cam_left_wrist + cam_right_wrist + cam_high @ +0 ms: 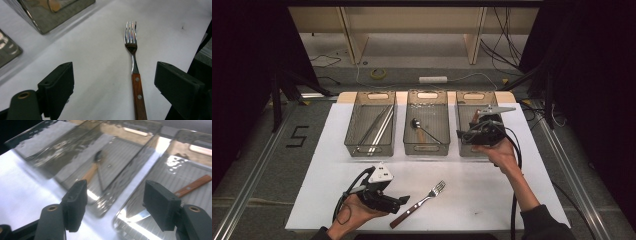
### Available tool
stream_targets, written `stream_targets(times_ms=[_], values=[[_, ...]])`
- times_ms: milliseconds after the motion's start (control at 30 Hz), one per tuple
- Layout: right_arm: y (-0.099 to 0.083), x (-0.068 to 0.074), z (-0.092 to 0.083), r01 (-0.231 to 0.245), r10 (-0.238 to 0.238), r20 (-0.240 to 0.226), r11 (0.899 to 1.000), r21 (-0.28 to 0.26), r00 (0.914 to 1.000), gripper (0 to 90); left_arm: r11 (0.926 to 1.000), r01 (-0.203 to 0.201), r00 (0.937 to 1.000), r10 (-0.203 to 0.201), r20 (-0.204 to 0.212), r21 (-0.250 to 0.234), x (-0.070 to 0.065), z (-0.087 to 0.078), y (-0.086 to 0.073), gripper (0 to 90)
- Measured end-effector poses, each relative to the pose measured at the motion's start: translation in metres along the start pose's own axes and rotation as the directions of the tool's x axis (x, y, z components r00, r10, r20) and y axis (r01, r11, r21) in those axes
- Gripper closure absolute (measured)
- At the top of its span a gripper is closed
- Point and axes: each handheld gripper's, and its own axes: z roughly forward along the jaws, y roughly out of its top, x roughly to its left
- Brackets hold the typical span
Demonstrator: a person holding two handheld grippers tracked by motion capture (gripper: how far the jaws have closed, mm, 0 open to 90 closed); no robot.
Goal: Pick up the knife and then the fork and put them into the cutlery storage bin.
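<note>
Left gripper (404, 200) rests low on the white table (327, 165) with its jaws wide apart and nothing pressed between them; in the left gripper view the fork (133, 72) lies flat on the table in the gap, nearer the right jaw, touching neither. Its wooden handle points toward the gripper, its prongs away toward the bins. Right gripper (460, 134) hangs over the right bin (472, 96), jaws open and empty. A wooden-handled utensil (192, 185), its blade end hidden behind the right jaw, lies in that bin. The middle bin (427, 95) holds a spoon (424, 130), and the left bin (374, 96) holds long metal pieces (379, 127).
</note>
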Motion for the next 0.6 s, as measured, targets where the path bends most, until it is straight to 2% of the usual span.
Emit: stream_targets(times_ms=[133,267,600], values=[[-0.017,0.012,-0.011,0.018,-0.018,-0.024,1.000,-0.022,0.9995,34.4,0.9998,0.002,1.0000,-0.002,-0.003,0.020,-0.001,0.000,0.001,15.6],[-0.030,0.017,-0.020,0.019,-0.021,-0.047,0.999,-0.041,0.9987,32.9,0.9992,0.000,1.0000,0.000,-0.003,0.040,-0.002,0.001,0.002,15.6],[-0.053,0.033,-0.034,0.027,-0.034,-0.078,0.996,-0.085,0.9964,31.4,0.9949,-0.004,1.0000,0.003,0.005,0.101,-0.004,0.005,0.001,15.7]])
